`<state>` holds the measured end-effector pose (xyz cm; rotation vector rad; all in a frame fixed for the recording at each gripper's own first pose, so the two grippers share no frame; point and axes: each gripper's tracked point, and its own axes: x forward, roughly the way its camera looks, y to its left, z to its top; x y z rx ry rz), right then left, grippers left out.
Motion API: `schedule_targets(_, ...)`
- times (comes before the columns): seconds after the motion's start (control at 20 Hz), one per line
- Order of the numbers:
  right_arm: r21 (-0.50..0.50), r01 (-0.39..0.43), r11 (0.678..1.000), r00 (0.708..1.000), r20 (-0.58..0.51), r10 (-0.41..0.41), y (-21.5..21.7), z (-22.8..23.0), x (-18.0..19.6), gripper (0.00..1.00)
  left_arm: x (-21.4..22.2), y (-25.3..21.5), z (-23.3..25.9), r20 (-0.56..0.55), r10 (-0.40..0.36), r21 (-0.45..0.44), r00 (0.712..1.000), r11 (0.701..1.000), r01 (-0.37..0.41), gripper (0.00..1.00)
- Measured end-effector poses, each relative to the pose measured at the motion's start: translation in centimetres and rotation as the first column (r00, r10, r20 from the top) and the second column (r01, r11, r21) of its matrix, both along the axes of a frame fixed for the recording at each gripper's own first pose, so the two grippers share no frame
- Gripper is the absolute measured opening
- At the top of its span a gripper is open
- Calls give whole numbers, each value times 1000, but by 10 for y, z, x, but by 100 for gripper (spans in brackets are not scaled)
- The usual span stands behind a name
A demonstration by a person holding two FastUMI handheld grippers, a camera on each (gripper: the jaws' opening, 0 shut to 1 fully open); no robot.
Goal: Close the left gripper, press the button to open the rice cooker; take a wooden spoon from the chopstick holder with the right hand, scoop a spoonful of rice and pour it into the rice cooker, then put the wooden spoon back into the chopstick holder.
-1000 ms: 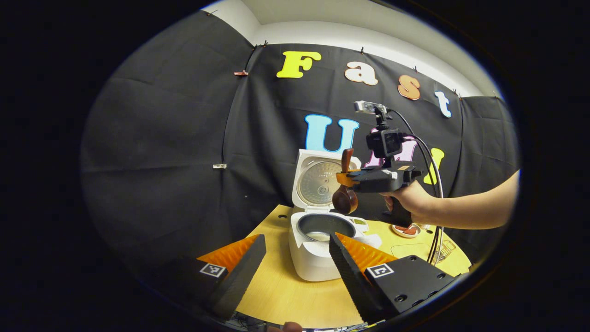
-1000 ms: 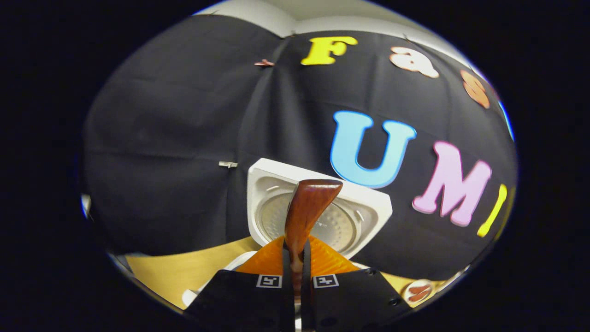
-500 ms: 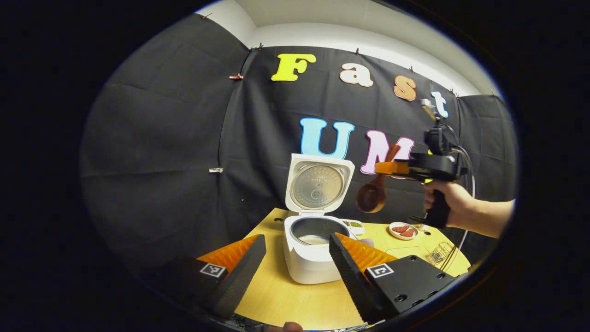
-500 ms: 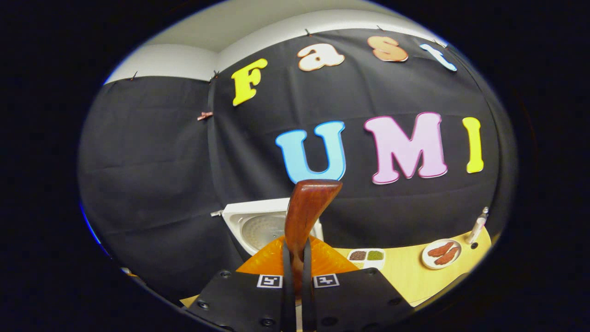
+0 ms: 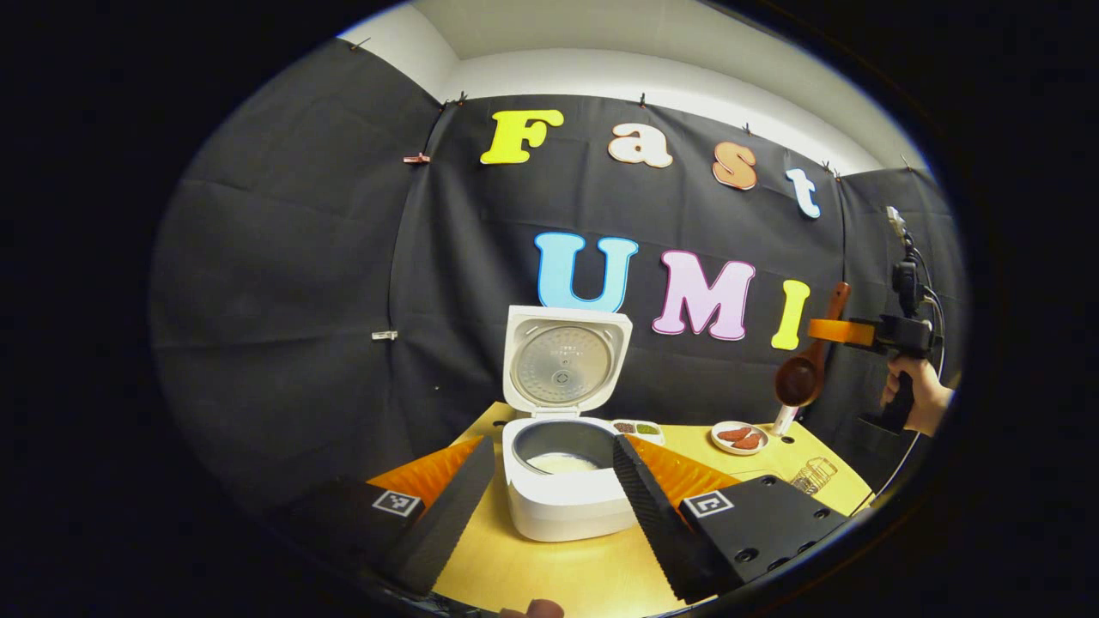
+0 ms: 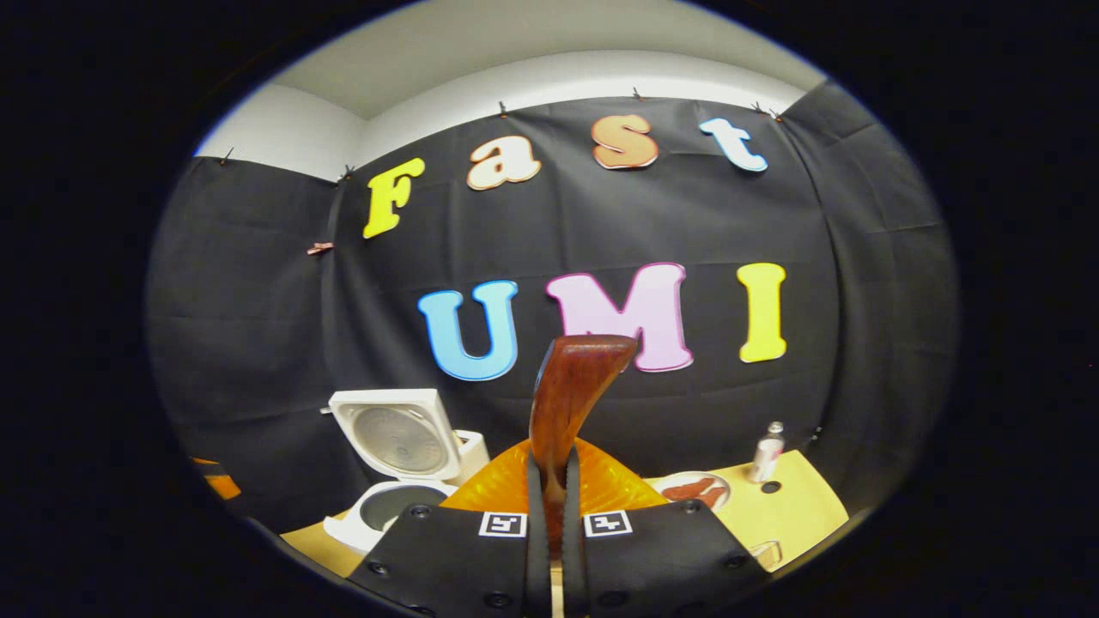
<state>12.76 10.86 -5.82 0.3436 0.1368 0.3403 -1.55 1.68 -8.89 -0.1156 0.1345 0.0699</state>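
Note:
The white rice cooker [image 5: 562, 506] stands open on the wooden table [image 5: 558, 575], its lid [image 5: 567, 365] upright and white rice [image 5: 560, 463] in the pot. My left gripper [image 5: 552, 442] is open, its fingers on either side of the cooker and short of it. Far right and high above the table, my right gripper [image 5: 846, 332] is shut on the brown wooden spoon [image 5: 803, 373], whose bowl hangs downward. In the right gripper view the spoon handle [image 6: 571, 395] rises from between the shut fingers of that gripper [image 6: 549, 481], with the cooker [image 6: 386, 506] low on the left.
A plate of red food [image 5: 738, 437], a small divided dish [image 5: 637, 427] and a little bottle [image 5: 781, 421] sit behind and right of the cooker. A wire holder [image 5: 811, 474] stands near the table's right edge. A hand [image 5: 923, 403] grips the right gripper's handle.
The right gripper has carried the spoon from above the open cooker far to the right and away from it. My left gripper stays open and has turned slightly.

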Motion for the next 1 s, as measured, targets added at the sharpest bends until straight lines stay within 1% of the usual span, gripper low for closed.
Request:
schedule_targets(0.15,-19,68,998,997,-43,-69,-68,-29,1,10,3,-23,3,0,-2,14,1000,1000,2,95)
schedule_targets(0.25,-38,85,996,994,-68,-88,-103,-53,0,10,4,-37,5,-2,1,23,1000,1000,0,95)
schedule_targets(0.35,-57,85,995,991,-96,-90,-131,-80,-1,10,6,-50,7,-7,10,23,1000,1000,-10,95)
schedule_targets(0.55,-69,94,993,980,-168,-104,-170,-145,4,10,6,-77,9,-25,43,12,999,999,-42,95)
schedule_targets(0.7,-87,105,991,966,-227,-122,-186,-200,16,10,2,-103,4,-44,51,-2,998,999,-51,95)
schedule_targets(0.9,-50,98,994,940,-323,-109,-182,-263,20,10,-10,-126,-4,-70,56,1,996,998,-56,95)
schedule_targets(1.0,-43,84,996,933,-348,-94,-176,-282,19,10,-15,-130,-8,-83,62,15,995,998,-61,95)
